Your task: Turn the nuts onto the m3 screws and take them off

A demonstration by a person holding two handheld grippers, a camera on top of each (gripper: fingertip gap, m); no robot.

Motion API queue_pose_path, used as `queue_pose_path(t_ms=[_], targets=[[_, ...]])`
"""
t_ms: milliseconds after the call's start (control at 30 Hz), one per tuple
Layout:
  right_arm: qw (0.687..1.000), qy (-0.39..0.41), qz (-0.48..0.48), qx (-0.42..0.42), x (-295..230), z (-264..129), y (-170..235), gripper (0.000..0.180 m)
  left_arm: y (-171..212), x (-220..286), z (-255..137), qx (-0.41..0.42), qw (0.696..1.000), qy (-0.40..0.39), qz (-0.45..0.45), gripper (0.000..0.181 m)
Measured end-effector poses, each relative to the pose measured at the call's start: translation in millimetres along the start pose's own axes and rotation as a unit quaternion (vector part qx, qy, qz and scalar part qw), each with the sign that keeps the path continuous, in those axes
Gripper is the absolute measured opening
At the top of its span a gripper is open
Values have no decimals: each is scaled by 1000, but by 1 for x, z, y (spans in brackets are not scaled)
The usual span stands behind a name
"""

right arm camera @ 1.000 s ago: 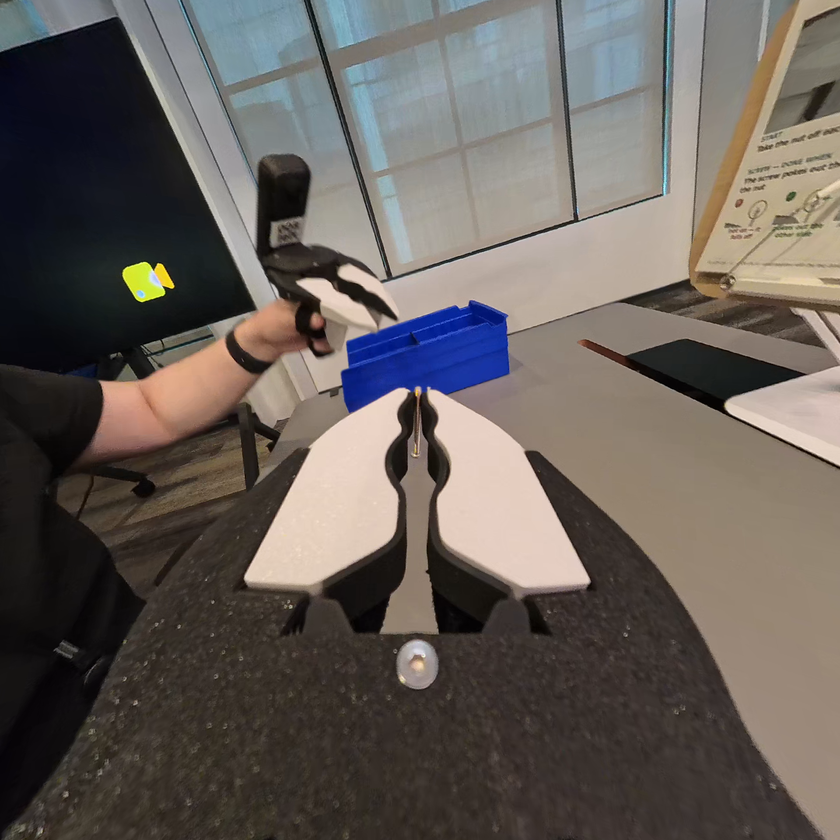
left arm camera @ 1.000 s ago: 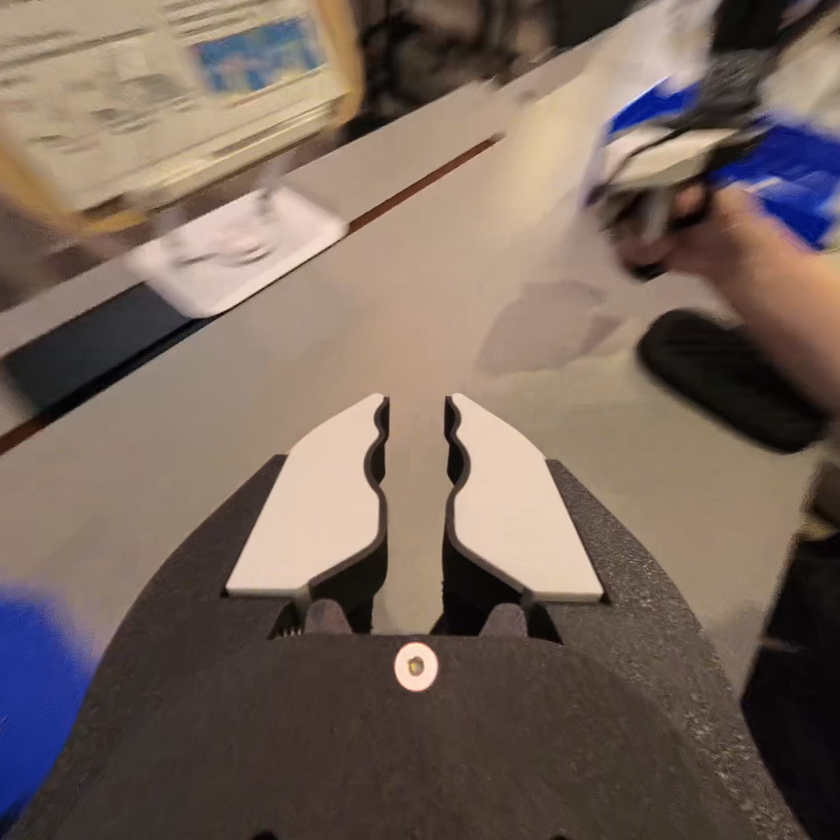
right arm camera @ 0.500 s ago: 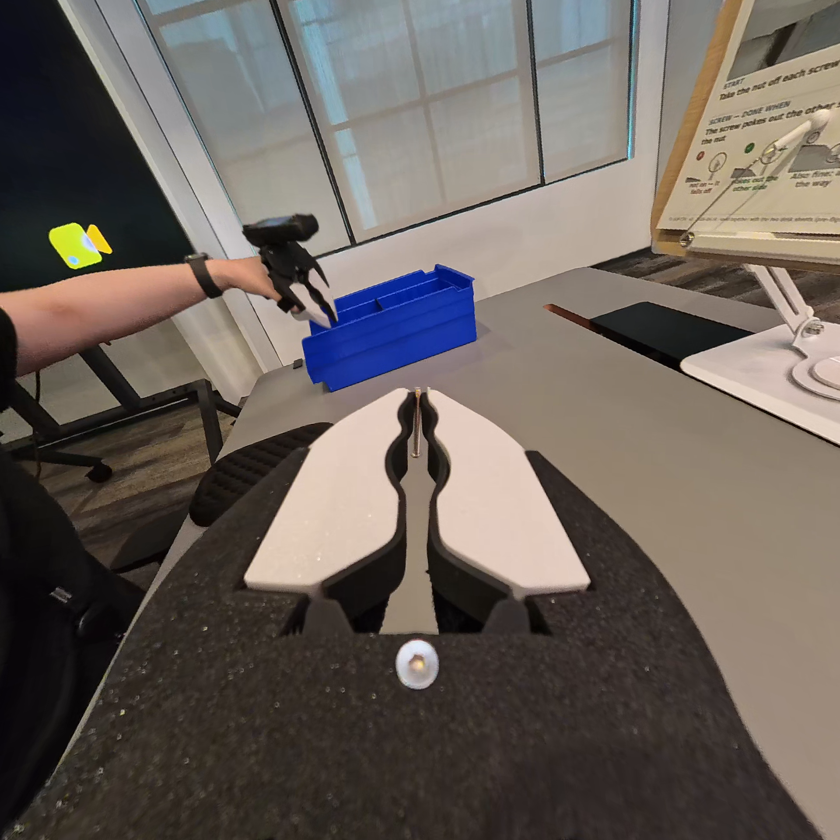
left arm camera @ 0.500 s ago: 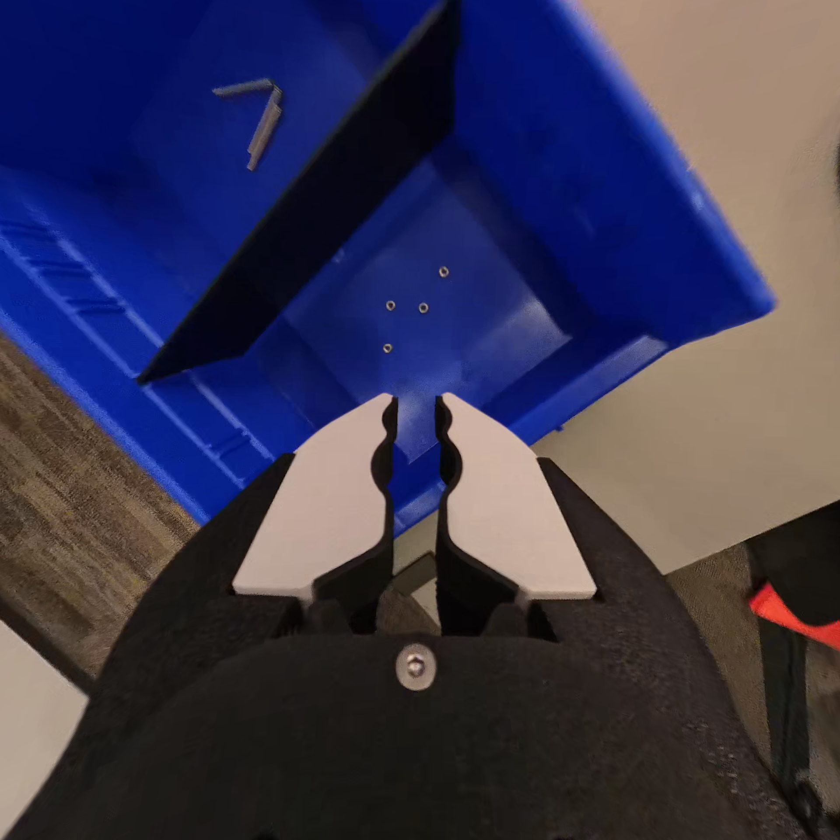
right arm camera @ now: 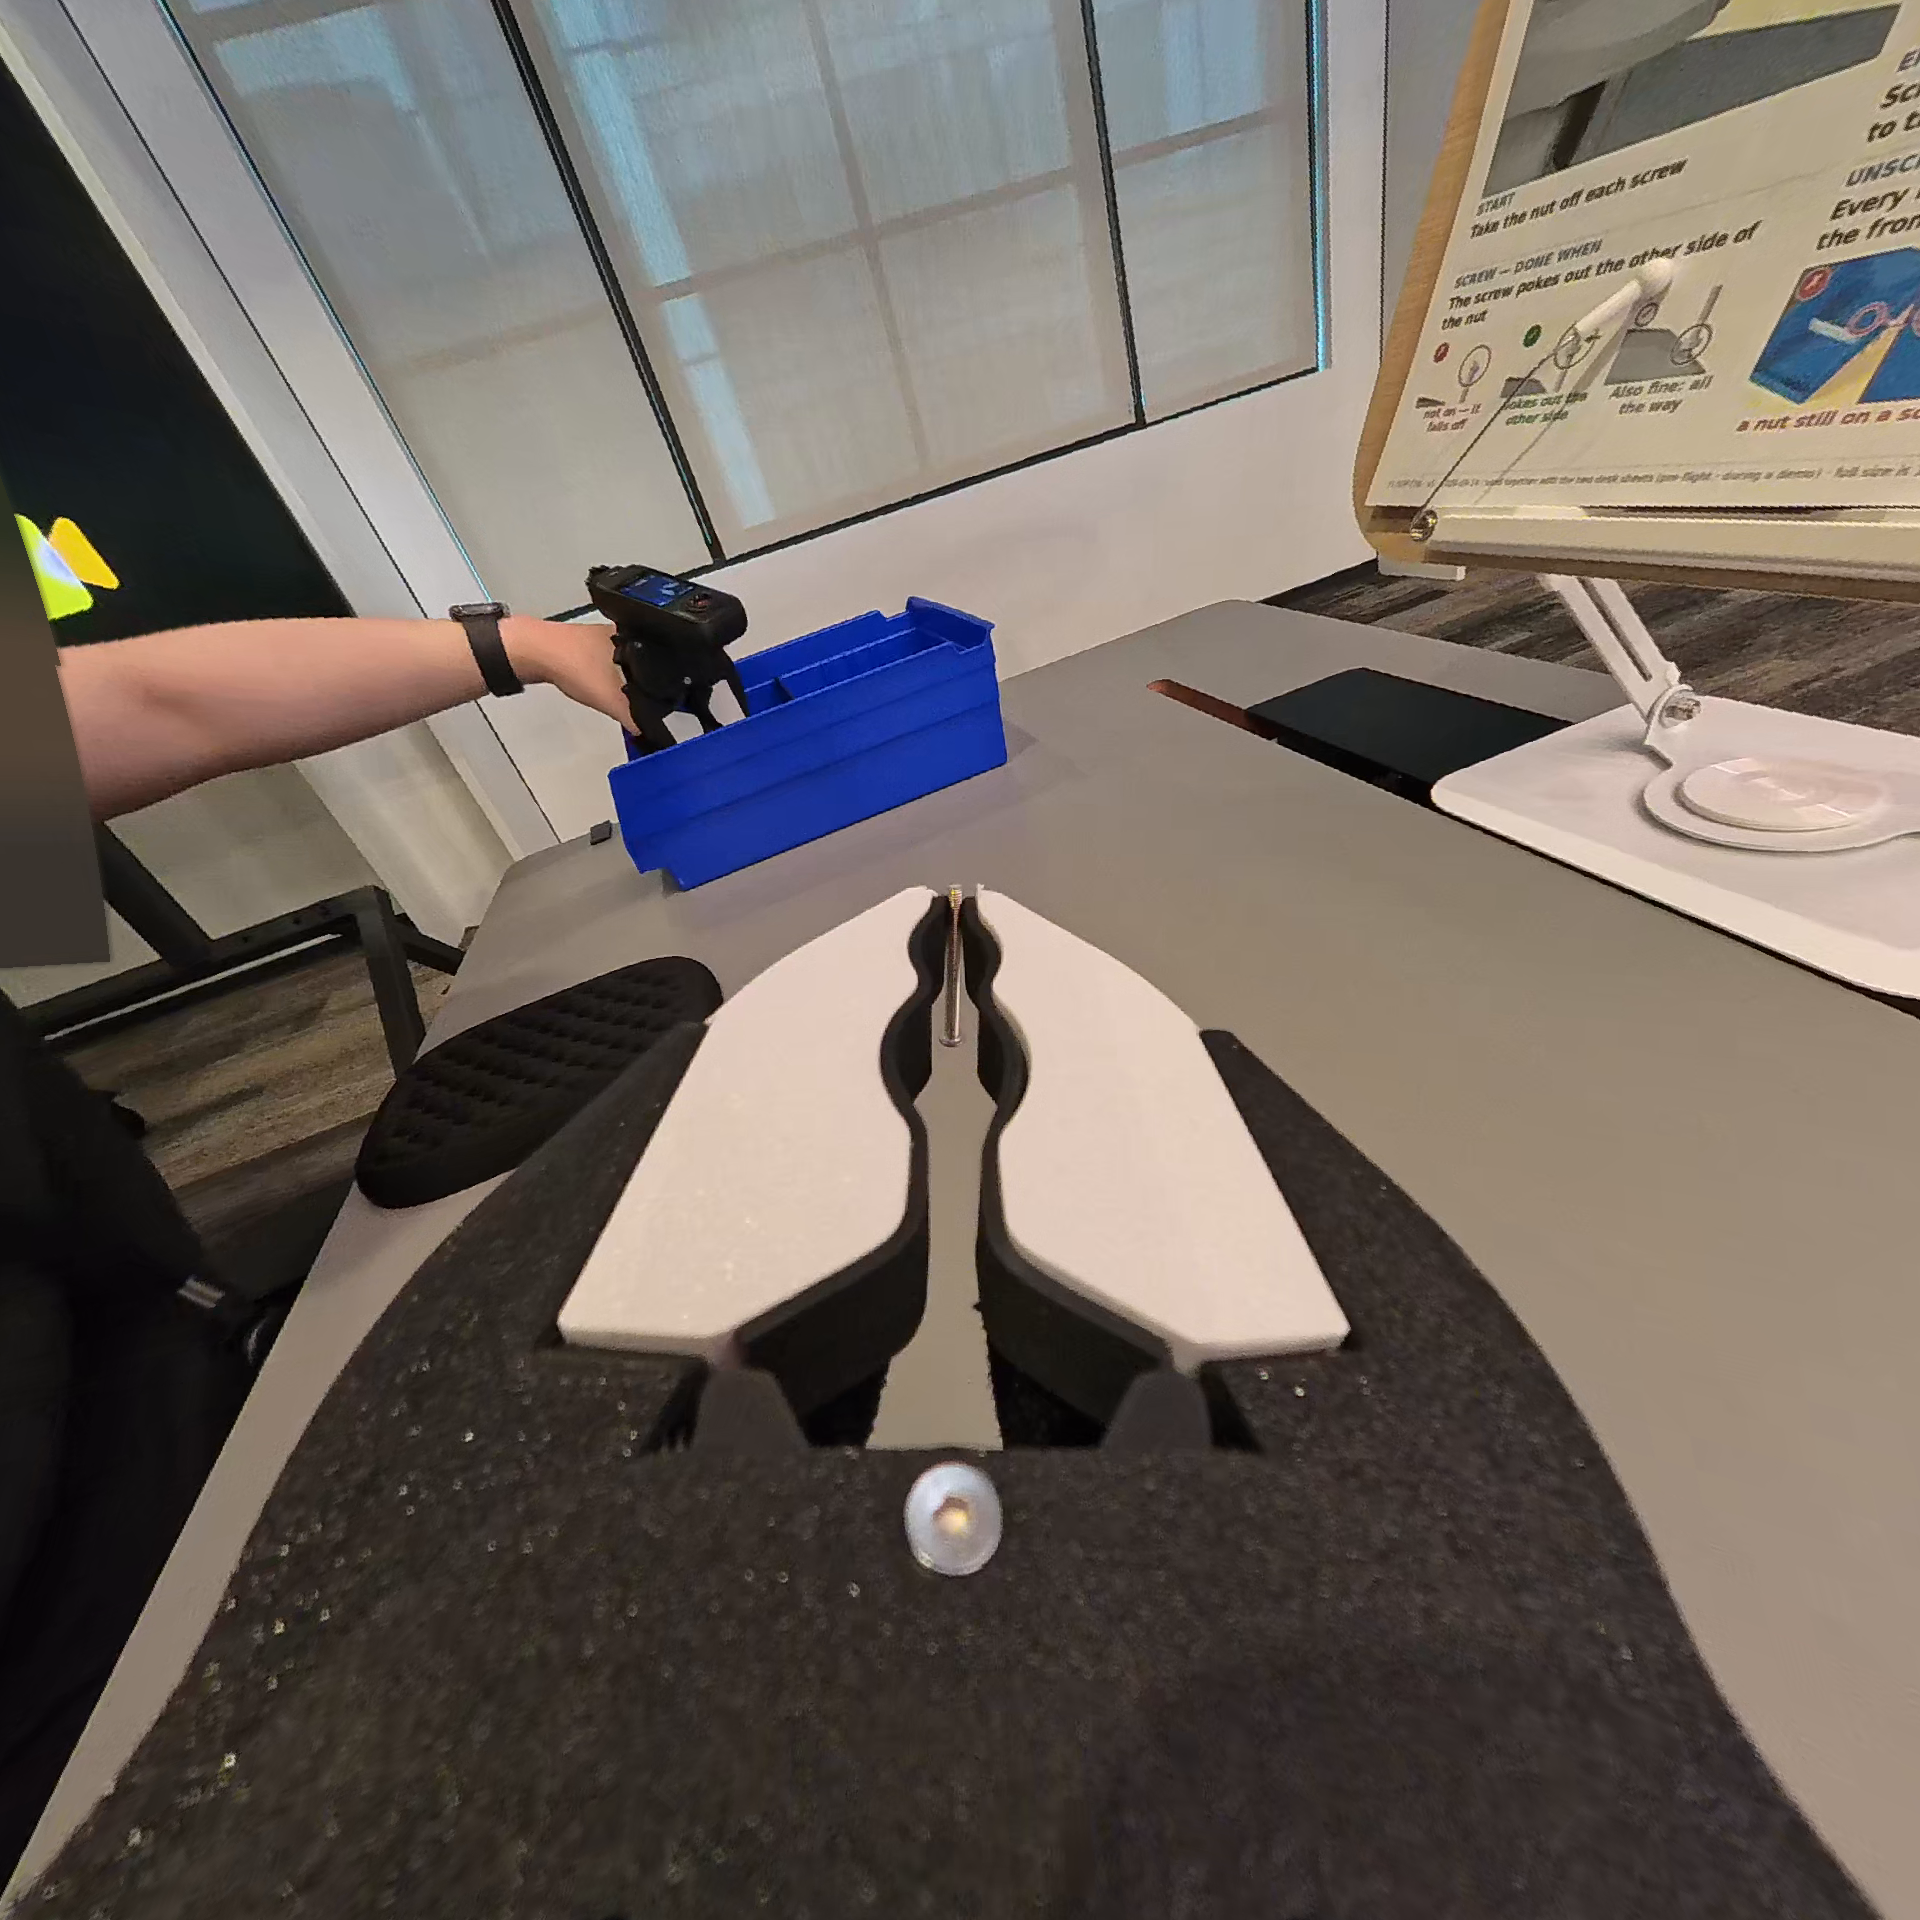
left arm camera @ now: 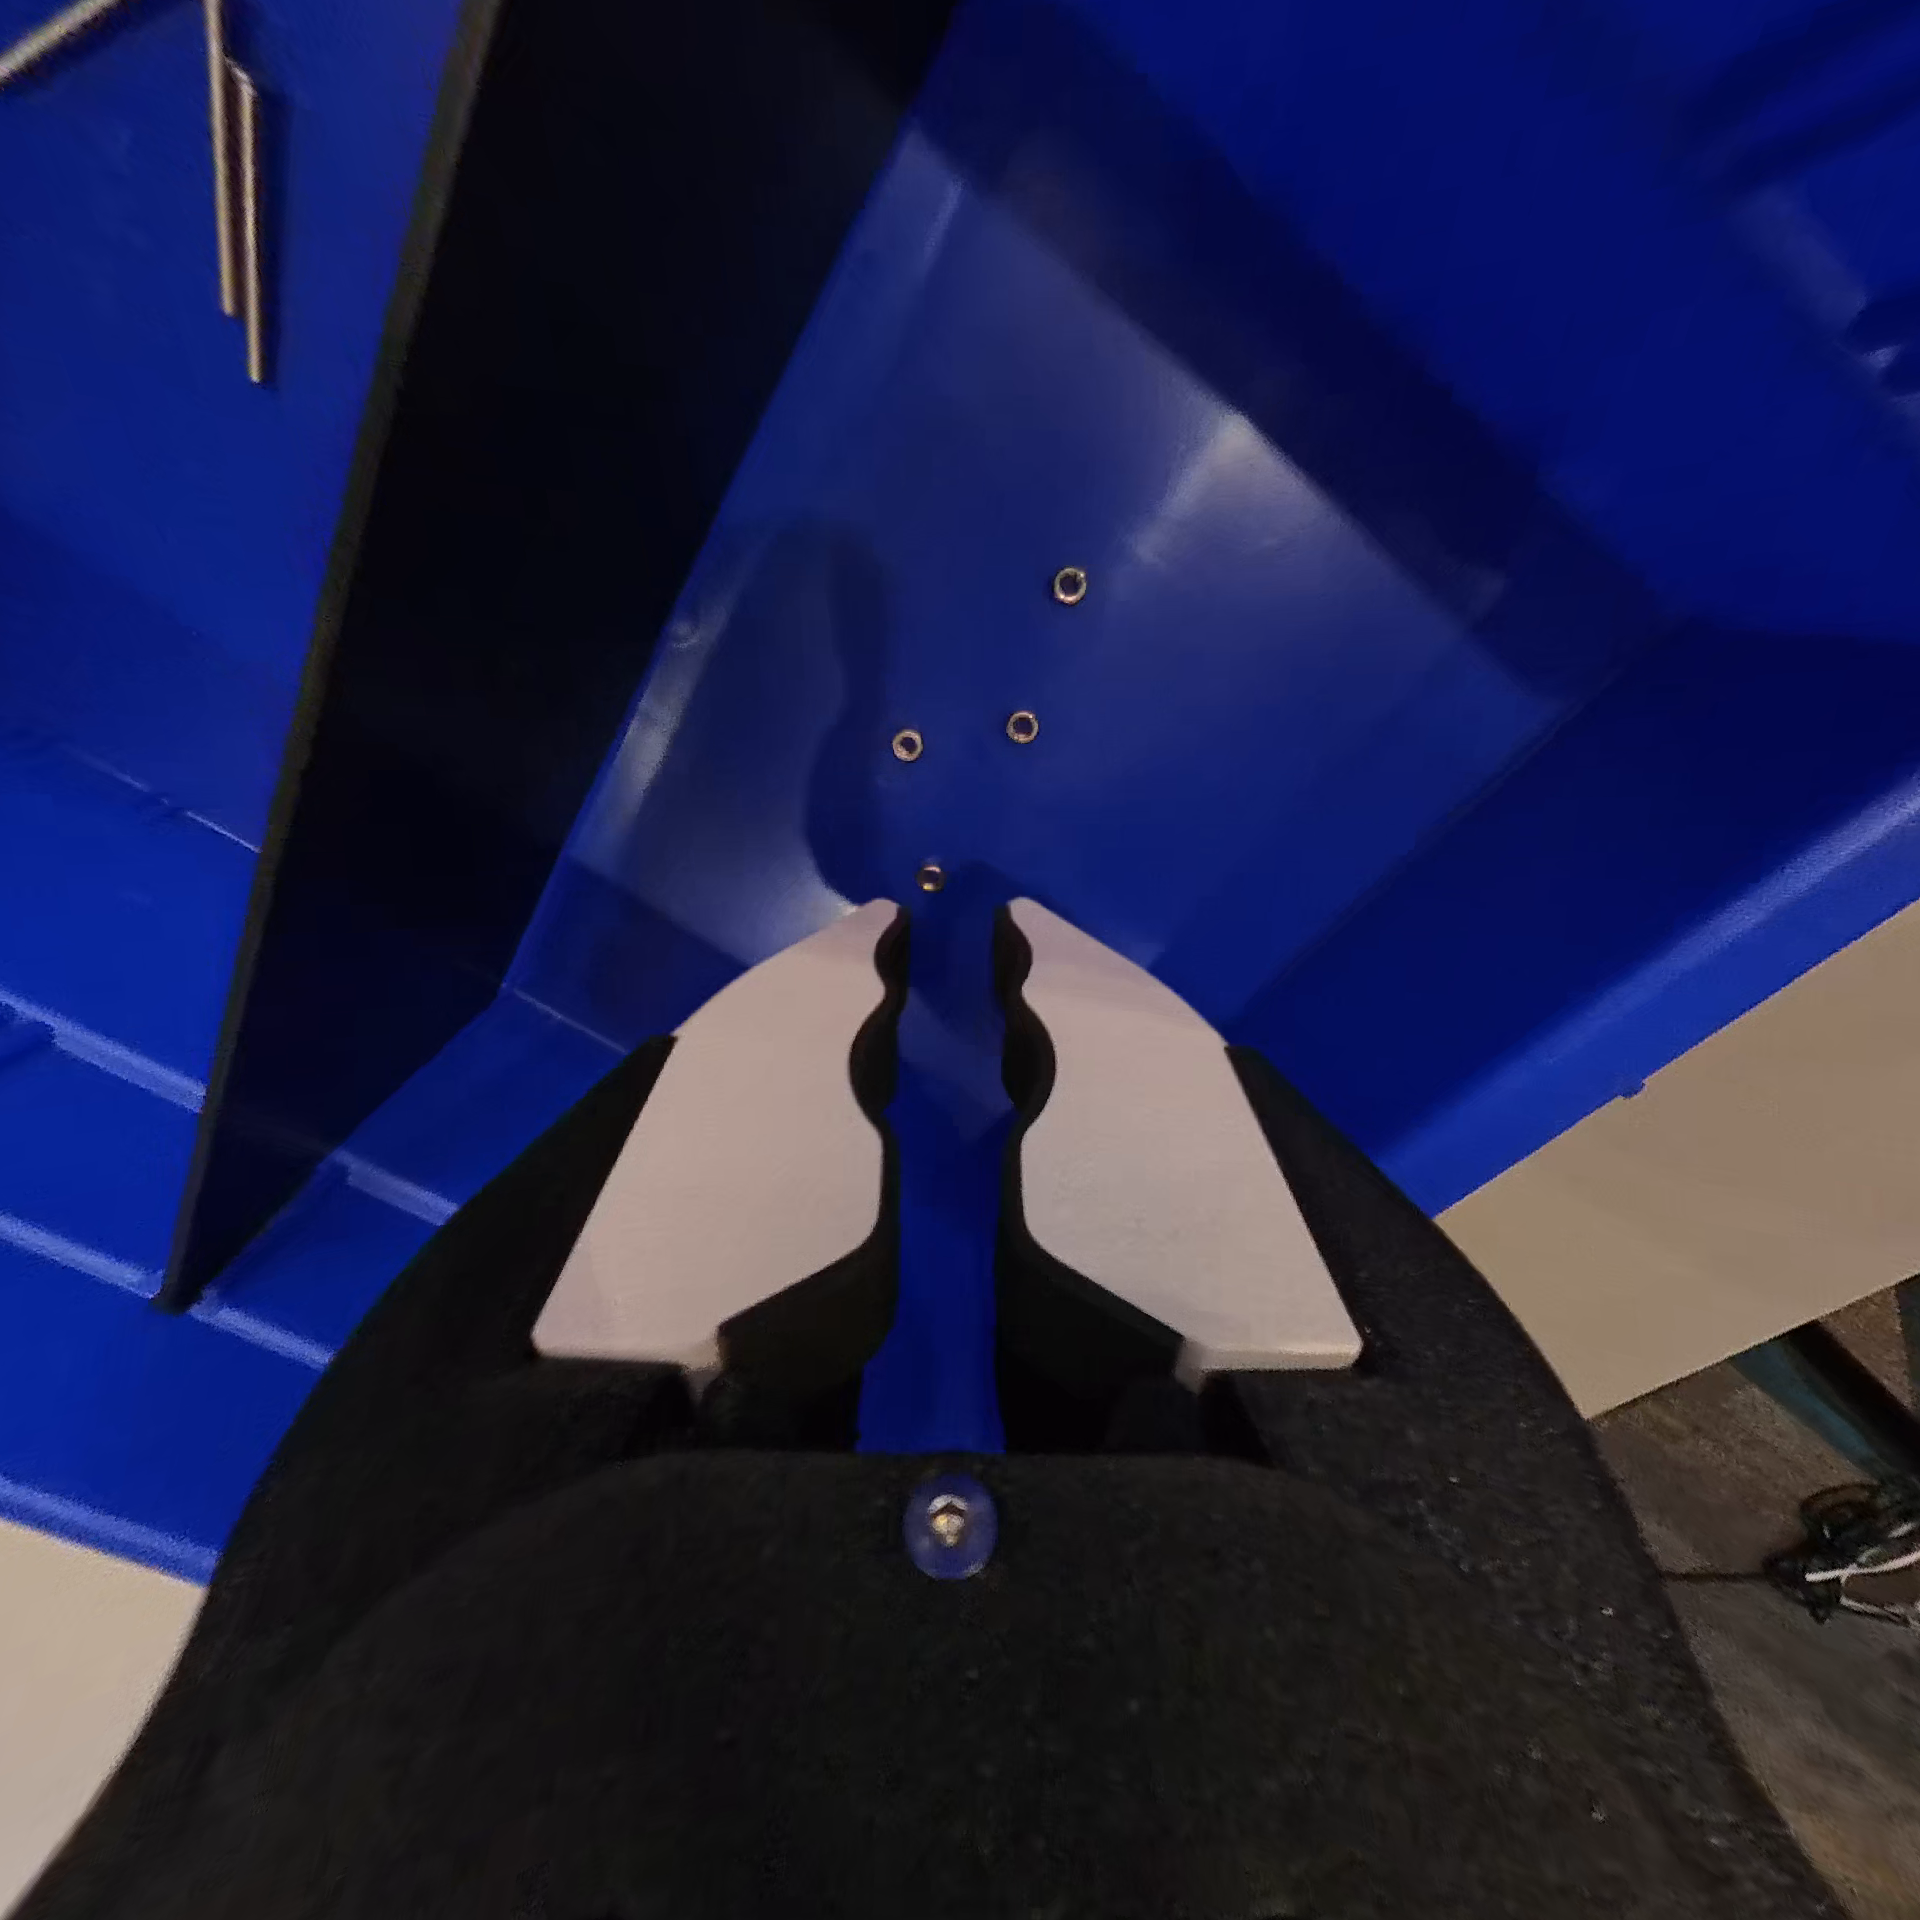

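My left gripper [left arm camera: 951, 909] is open and empty, reaching down into the near compartment of the blue bin [left arm camera: 1351, 260]. Several small nuts lie on the bin floor; the nearest nut [left arm camera: 931, 878] sits just beyond my fingertips, and others [left arm camera: 1022, 726] lie farther in. Long thin screws [left arm camera: 237, 197] lie in the compartment past the black divider [left arm camera: 499, 520]. My right gripper [right arm camera: 954, 896] is shut on a thin screw [right arm camera: 953, 966], held lengthwise between its fingers above the grey table [right arm camera: 1351, 987]. In the right wrist view the left gripper [right arm camera: 675, 675] dips into the bin [right arm camera: 821, 748].
A white stand [right arm camera: 1714, 821] carrying an instruction board [right arm camera: 1662, 260] stands at the right of the table, next to a black pad [right arm camera: 1392, 717]. A black armrest [right arm camera: 540, 1070] sits at the table's left edge. A window and a dark screen stand behind. The left gripper's tips are roughly 60 centimeters from the right gripper's.
My left gripper swung from over the table to above the bin and has dropped into the nut compartment, close to the nuts. My right gripper holds the screw still.
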State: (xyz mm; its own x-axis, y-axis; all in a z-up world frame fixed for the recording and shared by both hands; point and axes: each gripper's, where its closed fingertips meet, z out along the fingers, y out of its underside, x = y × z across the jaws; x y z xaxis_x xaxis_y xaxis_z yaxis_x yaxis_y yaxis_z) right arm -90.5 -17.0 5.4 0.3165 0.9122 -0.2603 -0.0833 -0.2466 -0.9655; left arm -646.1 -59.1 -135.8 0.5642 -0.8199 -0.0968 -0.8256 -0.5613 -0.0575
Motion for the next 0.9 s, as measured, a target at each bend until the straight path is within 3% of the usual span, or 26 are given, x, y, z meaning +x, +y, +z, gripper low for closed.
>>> queue_pose_path(t_ms=[900], targets=[[1000, -12, -6, -16, -4, -2, 6, 3, -1, -8, 10, -3, 999, 2, -36, 17]])
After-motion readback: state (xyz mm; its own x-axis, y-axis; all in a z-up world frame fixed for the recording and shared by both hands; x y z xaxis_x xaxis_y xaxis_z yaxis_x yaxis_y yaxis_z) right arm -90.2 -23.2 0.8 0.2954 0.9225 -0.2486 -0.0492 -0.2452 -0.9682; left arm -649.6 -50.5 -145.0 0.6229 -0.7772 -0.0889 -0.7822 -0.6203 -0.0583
